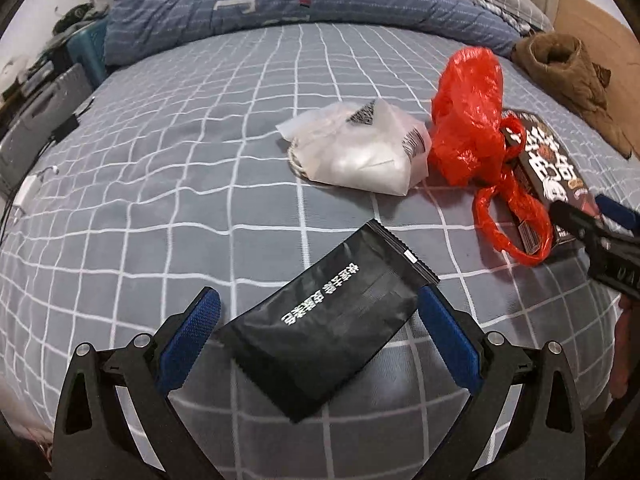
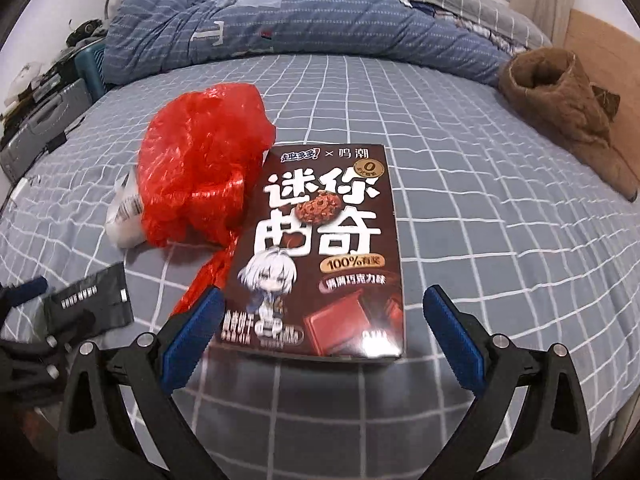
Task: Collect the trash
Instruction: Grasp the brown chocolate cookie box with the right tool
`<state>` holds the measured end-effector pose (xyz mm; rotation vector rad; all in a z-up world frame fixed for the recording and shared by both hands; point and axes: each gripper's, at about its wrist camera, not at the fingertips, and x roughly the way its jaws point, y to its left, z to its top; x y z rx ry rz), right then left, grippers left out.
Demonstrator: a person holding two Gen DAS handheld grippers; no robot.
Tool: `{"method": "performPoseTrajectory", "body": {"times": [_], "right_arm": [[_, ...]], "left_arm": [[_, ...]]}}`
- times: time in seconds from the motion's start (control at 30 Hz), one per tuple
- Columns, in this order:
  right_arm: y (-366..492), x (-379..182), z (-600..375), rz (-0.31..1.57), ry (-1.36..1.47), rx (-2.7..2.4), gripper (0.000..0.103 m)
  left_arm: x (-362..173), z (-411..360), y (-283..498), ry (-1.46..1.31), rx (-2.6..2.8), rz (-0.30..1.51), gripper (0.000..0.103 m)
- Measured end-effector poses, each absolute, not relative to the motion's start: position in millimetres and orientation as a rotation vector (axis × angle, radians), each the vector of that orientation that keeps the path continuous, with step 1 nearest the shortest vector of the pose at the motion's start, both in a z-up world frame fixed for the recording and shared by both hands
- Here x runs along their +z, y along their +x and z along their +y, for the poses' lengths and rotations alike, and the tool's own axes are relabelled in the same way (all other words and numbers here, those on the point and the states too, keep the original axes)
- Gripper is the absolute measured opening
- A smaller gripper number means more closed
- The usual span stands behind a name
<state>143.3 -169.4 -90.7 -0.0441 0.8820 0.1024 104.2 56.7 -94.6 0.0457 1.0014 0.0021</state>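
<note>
Both grippers open over trash items on the checked bedsheet.

Left gripper: fingers spread, straddling the black pouch. Right gripper: fingers spread at the cookie box. Red plastic bag lies touching the box's left side; white packet just beside it.

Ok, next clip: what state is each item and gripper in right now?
Left gripper: open, fingers either side of the black pouch, not closed on it.
Right gripper: open, straddling the near end of the cookie box.
Black pouch: flat on the bed.
Cookie box: lying flat, face up.
Red bag: crumpled, against the box.
White bag: crumpled, lying beside the red bag.
</note>
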Motion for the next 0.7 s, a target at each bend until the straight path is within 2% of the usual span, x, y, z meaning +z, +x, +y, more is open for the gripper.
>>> {"method": "performPoseTrajectory", "body": {"times": [0.37, 0.43, 0.5, 0.57, 0.7], "right_arm": [[150, -101, -154, 0.899, -0.064, 0.085, 0.096], [150, -103, -156, 0.9, -0.059, 0.084, 0.096], [151, -103, -162, 0.909, -0.027, 0.081, 0.095], [152, -104, -167, 0.919, 0.004, 0.087, 0.09], [152, -105, -169, 0.937, 0.003, 0.084, 0.089]], "left_arm": [[-108, 53, 110, 0.058, -0.01, 1.036, 0.093], [-108, 53, 110, 0.05, -0.006, 1.036, 0.088], [-108, 56, 108, 0.034, 0.002, 1.03, 0.078], [-107, 59, 108, 0.027, 0.009, 1.027, 0.072], [-106, 63, 107, 0.028, 0.026, 1.024, 0.059]]}}
